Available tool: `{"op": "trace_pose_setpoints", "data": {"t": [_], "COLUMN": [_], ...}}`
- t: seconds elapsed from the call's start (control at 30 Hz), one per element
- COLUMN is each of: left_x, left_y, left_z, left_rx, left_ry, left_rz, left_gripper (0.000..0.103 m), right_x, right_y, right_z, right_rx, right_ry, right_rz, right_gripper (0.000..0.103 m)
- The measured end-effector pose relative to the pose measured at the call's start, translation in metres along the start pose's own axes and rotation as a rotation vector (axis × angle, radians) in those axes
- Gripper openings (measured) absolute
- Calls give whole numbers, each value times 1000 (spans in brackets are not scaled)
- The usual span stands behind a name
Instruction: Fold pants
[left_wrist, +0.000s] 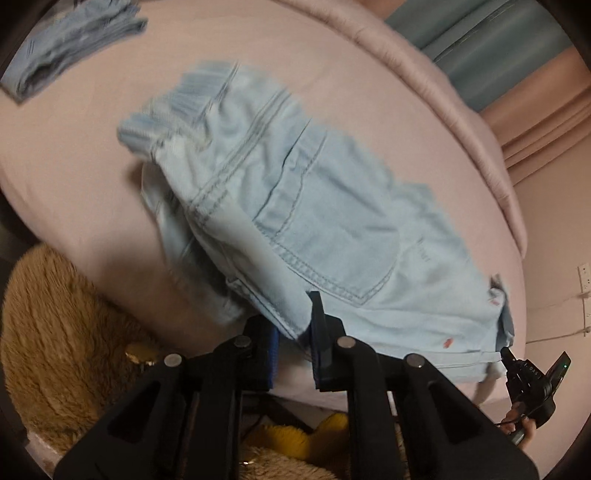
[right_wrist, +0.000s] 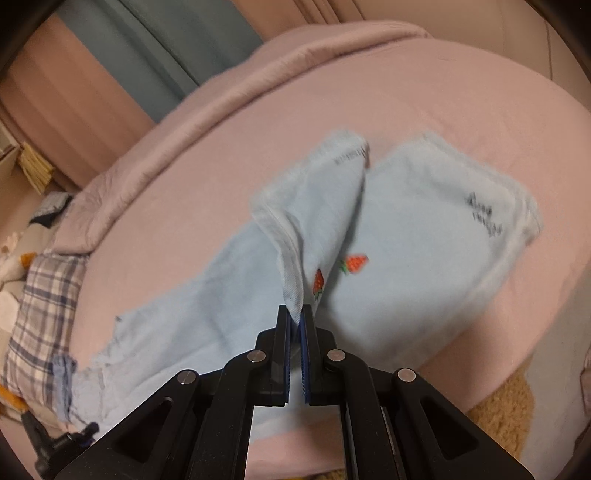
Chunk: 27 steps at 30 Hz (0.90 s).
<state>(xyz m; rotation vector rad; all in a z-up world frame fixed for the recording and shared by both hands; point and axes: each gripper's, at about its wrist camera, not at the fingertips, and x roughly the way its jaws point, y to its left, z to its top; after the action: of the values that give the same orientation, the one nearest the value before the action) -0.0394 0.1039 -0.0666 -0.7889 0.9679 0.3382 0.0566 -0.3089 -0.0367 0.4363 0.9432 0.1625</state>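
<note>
Left hand-held gripper (left_wrist: 295, 325) pinching denim pants (left_wrist: 280, 206) edge; right hand-held gripper (right_wrist: 295, 317) pinching frayed hem.

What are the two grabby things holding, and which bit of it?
Both hold the light blue denim pants. The left hand-held gripper pinches a folded edge below the back pocket; the right hand-held gripper pinches a hem edge.

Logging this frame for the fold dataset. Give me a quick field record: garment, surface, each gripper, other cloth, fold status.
garment: light blue denim pants, back pocket up, strawberry prints on the legs
surface: pink bed sheet
left gripper: closed on the pants' near edge by the pocket
right gripper: shut on a leg hem, lifting it off the sheet
other cloth: grey-blue folded garment at the far corner, apart from the pants
fold status: partly folded, not flat yet
</note>
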Motion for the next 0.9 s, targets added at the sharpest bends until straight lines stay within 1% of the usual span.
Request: {"op": "trace_pose_setpoints", "data": {"t": [0.1,0.23,0.27,0.3,0.33,0.37,0.43,0.47,0.53,0.63,0.67,0.7,0.73,0.77,0.83,0.9], "left_x": [7,17,21,21,21,21,21,21,22,21,21,21,21,21,20,20], "left_y": [-4,-15,-18,-17,-16,-13,-12,-12,-12,-11,-11,-11,-10,-10,-9,-8], "left_z": [-1,7,8,8,8,6,6,5,6,5,4,4,4,4,4,4], "left_rx": [21,19,15,12,11,13,18,19,19,18,18,16,17,17,19,19], "left_ry": [3,8,9,9,8,6,4,4,5,5,5,6,6,6,7,10], "left_rz": [25,27,24,21,20,20,20,20,18,15,14,13,11,10,8,3], "left_gripper": [14,16,16,16,16,16,17,17,17,17,17,17,17,17,17,17], "right_x": [16,21,19,17,14,10,5,3,10,34,46,56,69,79,90,83], "right_y": [-5,6,10,14,19,27,36,44,52,66,70,72,75,77,74,68], "right_z": [-3,0,3,6,10,15,23,31,41,58,62,66,70,72,76,79], "right_rx": [9,-47,-58,-65,-86,-121,-161,-191,-228,-280,-301,-313,-338,-354,-358,-328], "right_ry": [49,79,82,76,64,49,14,-10,-8,25,41,50,60,69,81,47], "right_rz": [-33,-112,-121,-126,-139,-160,-165,-157,-156,-165,-182,-209,-247,-264,-279,-271], "right_gripper": [5,5,10,12,20,35,51,51,51,51,51,48,37,22,13,12]}}
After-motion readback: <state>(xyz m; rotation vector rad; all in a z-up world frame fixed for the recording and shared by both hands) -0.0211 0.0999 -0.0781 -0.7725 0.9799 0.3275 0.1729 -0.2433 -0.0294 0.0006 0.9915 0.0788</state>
